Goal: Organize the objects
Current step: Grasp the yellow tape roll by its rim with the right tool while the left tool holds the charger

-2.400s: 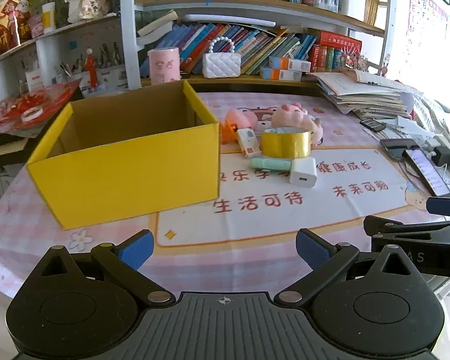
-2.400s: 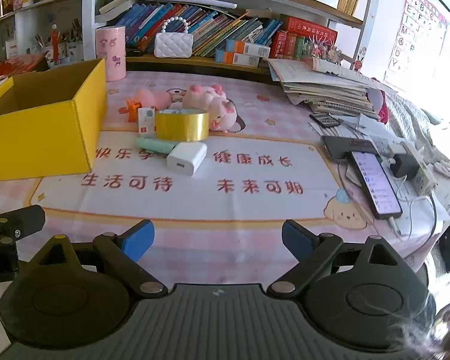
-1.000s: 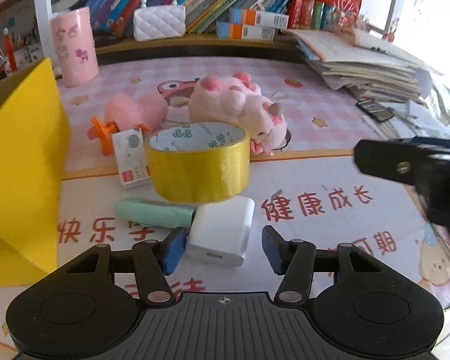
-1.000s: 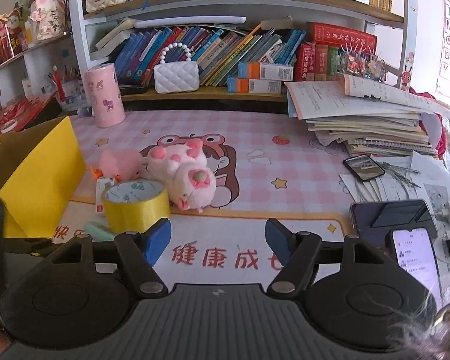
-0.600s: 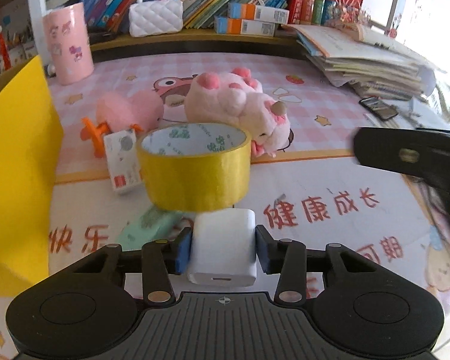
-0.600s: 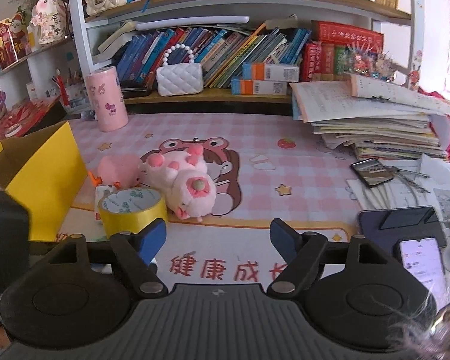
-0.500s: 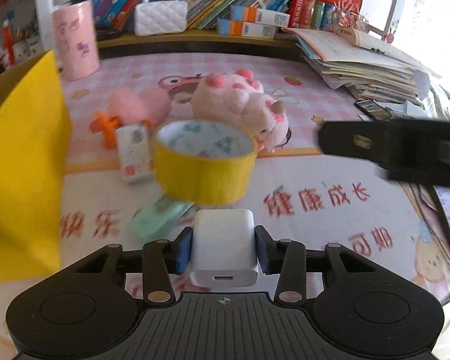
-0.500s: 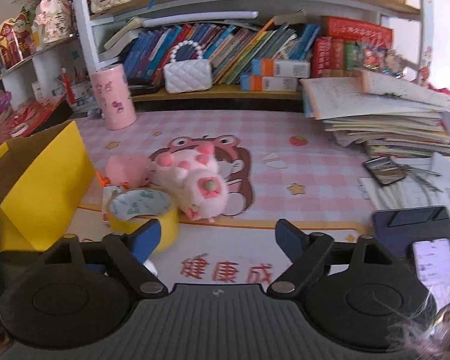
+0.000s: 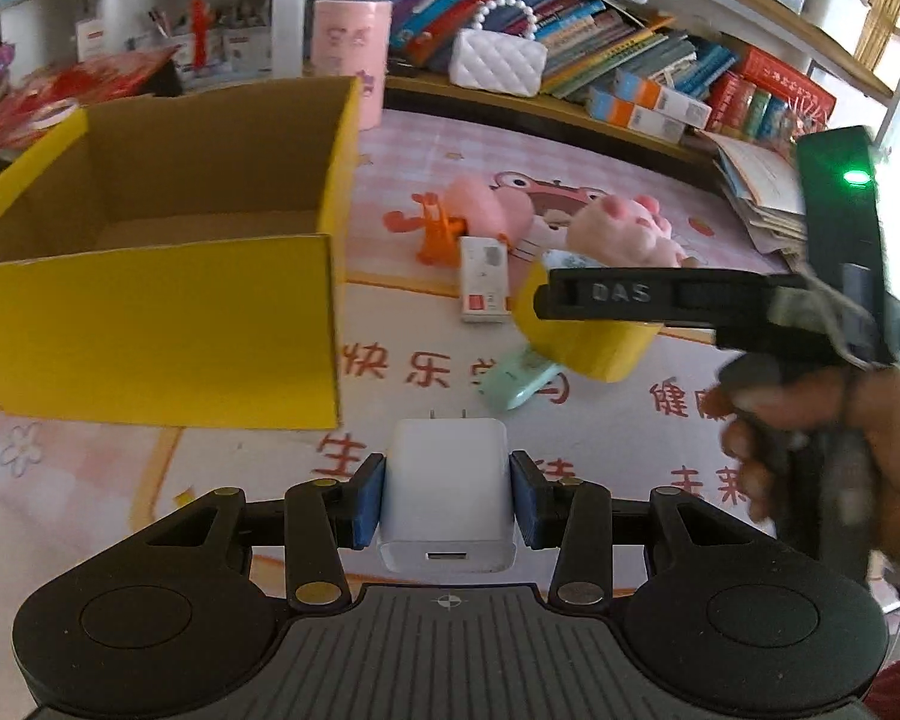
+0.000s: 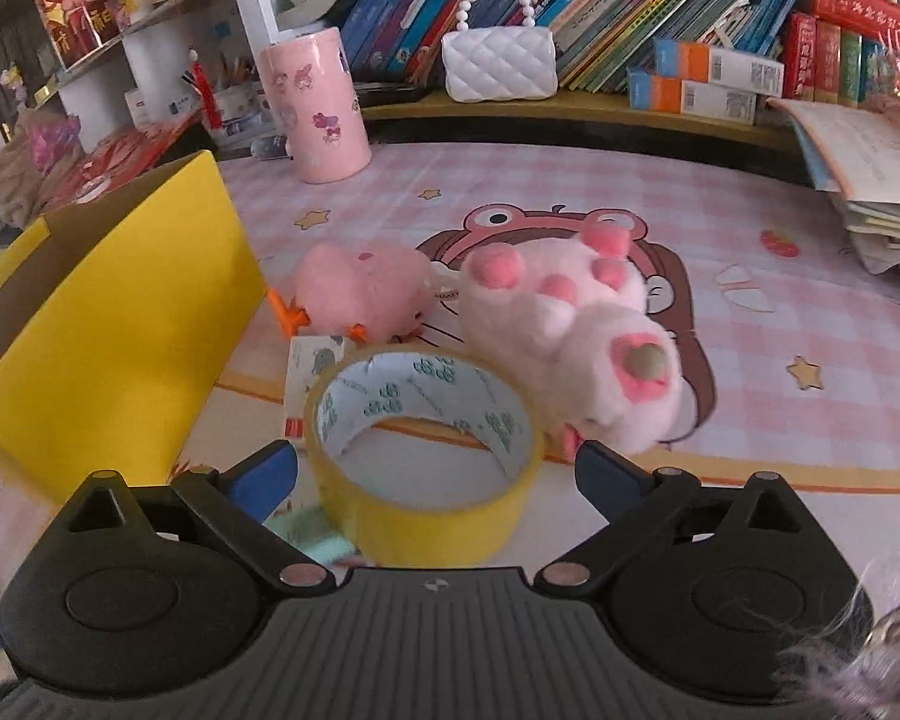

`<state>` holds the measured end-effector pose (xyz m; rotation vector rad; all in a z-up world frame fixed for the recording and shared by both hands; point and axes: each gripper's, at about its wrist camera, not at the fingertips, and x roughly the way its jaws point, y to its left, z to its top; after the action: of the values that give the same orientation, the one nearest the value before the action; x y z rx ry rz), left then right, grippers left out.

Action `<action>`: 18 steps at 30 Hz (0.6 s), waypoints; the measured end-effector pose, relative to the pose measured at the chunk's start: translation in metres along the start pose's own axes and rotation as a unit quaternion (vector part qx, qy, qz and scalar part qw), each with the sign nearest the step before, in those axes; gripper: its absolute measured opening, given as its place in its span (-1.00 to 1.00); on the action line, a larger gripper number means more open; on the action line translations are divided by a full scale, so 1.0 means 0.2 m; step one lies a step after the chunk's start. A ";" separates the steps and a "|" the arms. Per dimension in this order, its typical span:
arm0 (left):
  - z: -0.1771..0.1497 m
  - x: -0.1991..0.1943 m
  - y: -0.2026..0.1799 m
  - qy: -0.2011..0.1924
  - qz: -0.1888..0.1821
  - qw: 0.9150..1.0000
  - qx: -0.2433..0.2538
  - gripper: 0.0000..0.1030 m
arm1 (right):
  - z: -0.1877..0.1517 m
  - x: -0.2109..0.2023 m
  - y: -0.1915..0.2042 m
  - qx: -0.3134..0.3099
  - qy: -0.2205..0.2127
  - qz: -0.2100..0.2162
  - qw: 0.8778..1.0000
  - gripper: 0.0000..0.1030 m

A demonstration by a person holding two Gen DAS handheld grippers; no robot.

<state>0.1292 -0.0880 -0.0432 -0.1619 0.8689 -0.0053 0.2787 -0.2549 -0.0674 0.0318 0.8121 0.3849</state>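
On the pink checked tablecloth [image 10: 750, 372], left side: open yellow cardboard box [image 9: 150, 324]. Right of it, clustered close together: round pink plush with orange feet [image 10: 360, 294], pink-and-white plush pig [image 10: 576, 348] beside it on the right, small white-and-red carton [image 9: 484, 288] just in front of the round plush. Nearer still, yellow roll of tape [image 10: 426, 456], touching the pig's snout end, overlapping the carton. Mint-green oblong case [image 9: 519, 381] lying in front of the tape. Behind everything, by the back edge: tall pink printed cylinder [image 10: 312, 105]. Further back, on the shelf: white quilted handbag with bead handle [image 10: 498, 63], row of books [image 10: 600, 6] behind it.
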 end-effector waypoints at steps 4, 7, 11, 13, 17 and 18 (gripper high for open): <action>-0.01 -0.04 0.01 -0.008 -0.003 1.000 0.001 -0.20 | 0.02 0.07 0.01 -0.005 0.003 -0.003 1.000 0.82; -0.02 -0.07 0.02 -0.014 -0.009 1.000 0.002 -0.20 | 0.01 0.07 0.02 -0.010 -0.001 0.006 1.000 0.67; -0.01 -0.11 0.05 -0.026 -0.021 0.999 0.000 -0.20 | 0.00 -0.02 0.05 -0.013 -0.023 0.006 1.000 0.66; 0.00 -0.12 0.07 -0.032 -0.029 0.999 -0.001 -0.20 | 0.00 -0.10 0.07 -0.012 -0.034 0.001 0.999 0.66; -0.01 -0.17 0.11 -0.044 -0.044 0.998 -0.003 -0.20 | -0.03 -0.29 0.12 0.005 -0.043 -0.036 0.998 0.66; -0.01 -0.18 0.12 -0.046 -0.046 0.998 -0.004 -0.20 | -0.04 -0.33 0.13 0.013 -0.045 -0.043 0.998 0.66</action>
<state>0.1023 -0.0627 -0.0206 -0.2079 0.7681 -0.0805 0.2233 -0.2549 -0.0217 0.0377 0.7264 0.2908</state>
